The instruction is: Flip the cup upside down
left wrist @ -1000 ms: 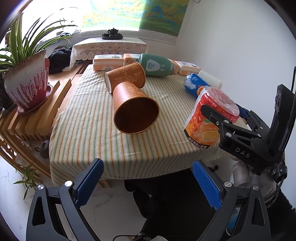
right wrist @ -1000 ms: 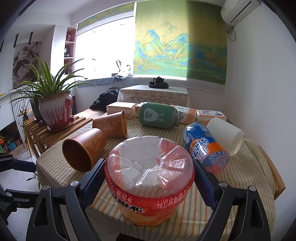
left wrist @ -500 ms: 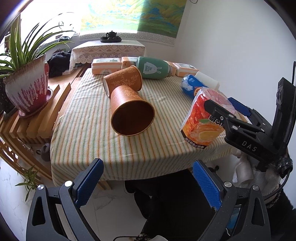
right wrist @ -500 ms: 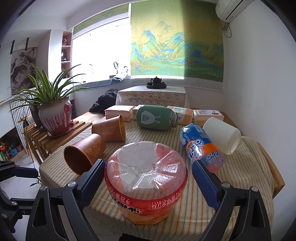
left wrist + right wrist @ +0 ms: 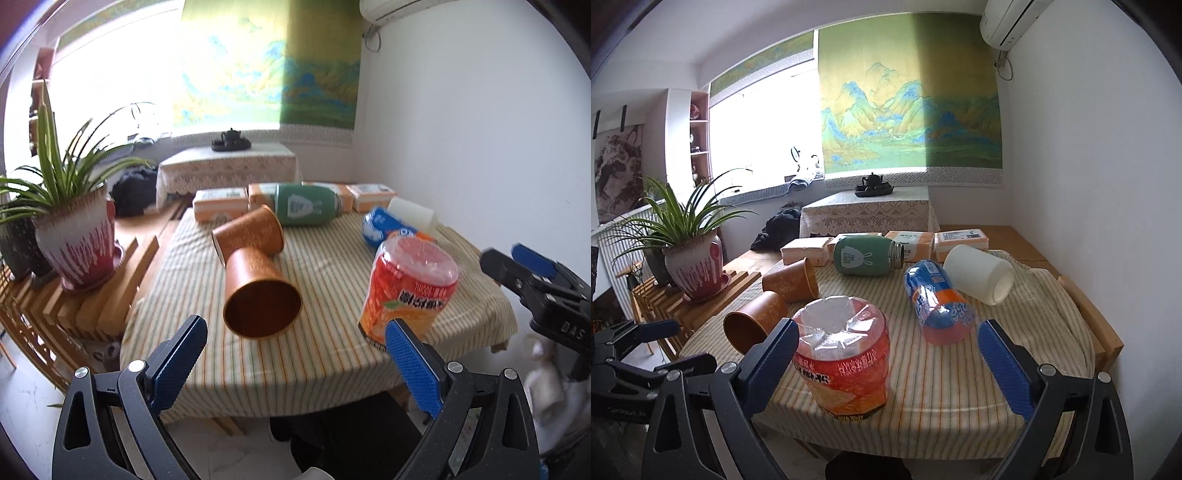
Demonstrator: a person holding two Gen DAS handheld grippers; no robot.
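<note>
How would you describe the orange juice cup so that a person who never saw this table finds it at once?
Start at the striped table and look to its near edge. There the juice cup stands alone, base up, just in front of the open right gripper. The two brown cups and the blue cup lie on their sides; only this one stands, orange and red with a fruit picture.

A home: potted plant (image 5: 696,266), landscape scroll (image 5: 908,107), teapot (image 5: 873,181), air conditioner (image 5: 1006,20).

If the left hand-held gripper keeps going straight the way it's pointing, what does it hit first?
Most likely the nearer brown paper cup, lying on its side with its open mouth facing the left hand-held gripper. It sits between the open fingers' line; depth is hard to judge.
</note>
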